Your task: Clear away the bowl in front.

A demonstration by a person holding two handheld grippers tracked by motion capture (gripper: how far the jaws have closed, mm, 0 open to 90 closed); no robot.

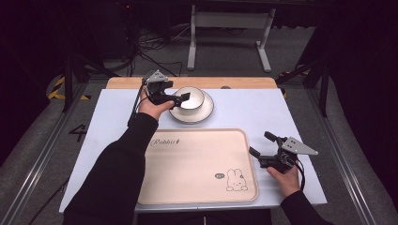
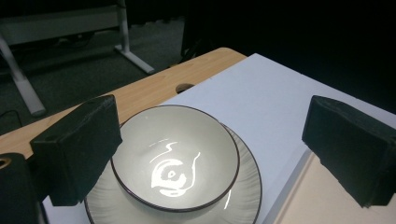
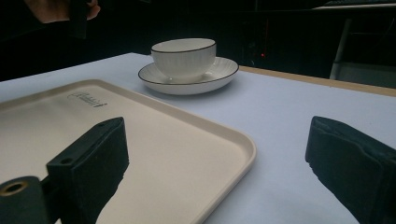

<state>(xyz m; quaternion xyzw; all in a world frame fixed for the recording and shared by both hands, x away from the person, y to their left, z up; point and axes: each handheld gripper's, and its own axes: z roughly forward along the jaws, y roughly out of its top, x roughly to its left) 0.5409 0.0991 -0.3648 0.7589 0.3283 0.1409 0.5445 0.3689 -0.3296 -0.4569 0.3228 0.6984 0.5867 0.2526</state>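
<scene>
The person's left arm, in a dark sleeve, is reaching forward across the bench (image 1: 263,110), holding the left hand-held gripper (image 1: 184,97) at the near-left side of the bowl (image 1: 192,97). Its jaws are standing wide apart, one lying over the bowl's left rim, gripping nothing. In the left gripper view the bowl (image 2: 175,156) is sitting between and below the two black pads, empty inside, with a dark line around its rim.

The bowl is standing on a ribbed white saucer (image 1: 206,112) at the far middle of the bench, just beyond the tray (image 1: 197,164).

The right hand (image 1: 285,179) is resting near the bench's right edge, holding the right hand-held gripper (image 1: 259,144) low beside the tray's right rim and pointing it left and away. Its jaws are also standing apart and empty. In the right gripper view the tray's corner (image 3: 233,140) is lying between the pads, with the bowl (image 3: 184,57) and saucer (image 3: 219,74) farther off.

Nothing is lying between the left hand-held gripper and the bowl. The tray is carrying nothing; a script word near its far-left corner is too small to read, and a rabbit drawing (image 1: 236,180) is sitting near its near-right corner.
</scene>
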